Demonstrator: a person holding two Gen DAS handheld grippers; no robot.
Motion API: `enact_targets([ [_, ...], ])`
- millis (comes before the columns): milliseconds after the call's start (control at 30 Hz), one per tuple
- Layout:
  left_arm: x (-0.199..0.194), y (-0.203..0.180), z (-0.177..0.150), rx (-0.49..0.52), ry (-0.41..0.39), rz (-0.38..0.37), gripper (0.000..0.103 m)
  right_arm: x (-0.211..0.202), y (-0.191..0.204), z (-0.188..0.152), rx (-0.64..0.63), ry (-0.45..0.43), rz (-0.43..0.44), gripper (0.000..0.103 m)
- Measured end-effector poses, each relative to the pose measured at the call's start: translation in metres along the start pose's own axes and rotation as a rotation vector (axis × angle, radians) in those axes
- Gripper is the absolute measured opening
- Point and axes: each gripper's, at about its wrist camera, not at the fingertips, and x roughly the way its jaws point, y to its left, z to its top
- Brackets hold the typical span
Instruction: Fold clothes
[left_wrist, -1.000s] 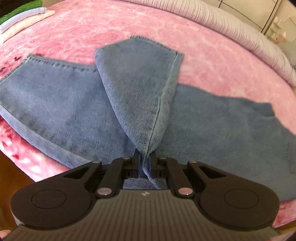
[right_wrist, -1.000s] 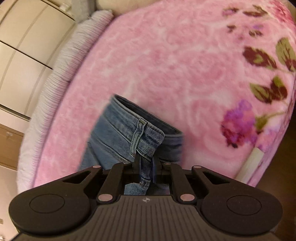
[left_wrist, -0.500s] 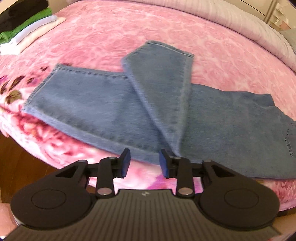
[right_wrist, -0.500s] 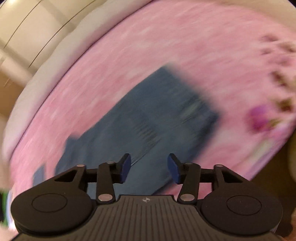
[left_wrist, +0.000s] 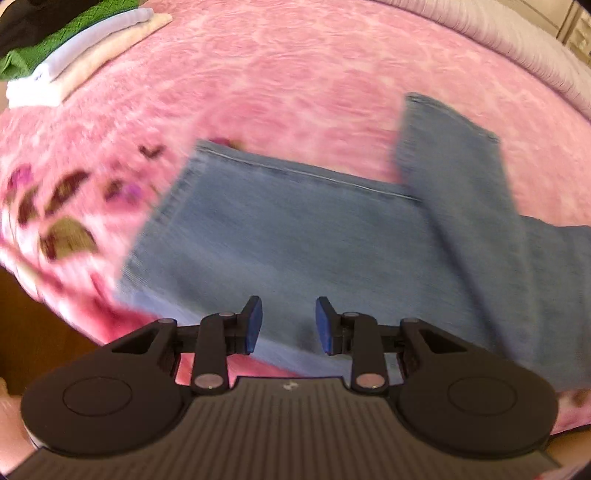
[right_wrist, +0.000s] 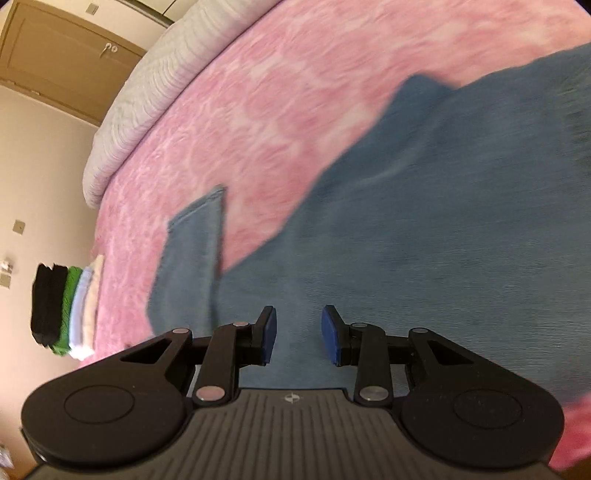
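Blue jeans (left_wrist: 295, 236) lie flat on the pink bedspread (left_wrist: 295, 74), one leg running left to its hem and the other leg (left_wrist: 458, 184) folded up across it. My left gripper (left_wrist: 289, 325) hovers over the near edge of the long leg, open, nothing between its blue pads. In the right wrist view the jeans (right_wrist: 424, 229) fill the right side, with the folded leg's end (right_wrist: 192, 258) at the left. My right gripper (right_wrist: 299, 334) hangs above the denim, its jaws closing with nothing between them.
A stack of folded clothes (left_wrist: 70, 51), black, green, white and cream, rests at the bed's far left corner, also visible as the stack (right_wrist: 66, 306) in the right wrist view. A grey striped pillow (right_wrist: 147, 99) lines the bed's far edge. A wooden door (right_wrist: 55, 55) stands beyond.
Both grippers have let go of the jeans and opened. The left one slid left toward the leg's hem; the right one swung from the waistband to over the middle of the jeans.
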Motion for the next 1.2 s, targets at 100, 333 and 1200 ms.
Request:
enact_targets([
  [100, 0.018, 0.044, 0.018, -0.011, 0.02, 0.02, 0.026, 0.041, 0.028, 0.011, 0.029, -0.012, 0.001, 0.036],
  [333, 0.013, 0.107, 0.045, -0.093, 0.016, -0.016, 0.026, 0.111, 0.056, 0.018, 0.154, -0.041, 0.033, 0.044],
  [1200, -0.038, 0.218, 0.0, -0.531, 0.04, -0.165, 0.027, 0.146, 0.228, -0.175, -0.509, 0.361, 0.052, 0.037],
])
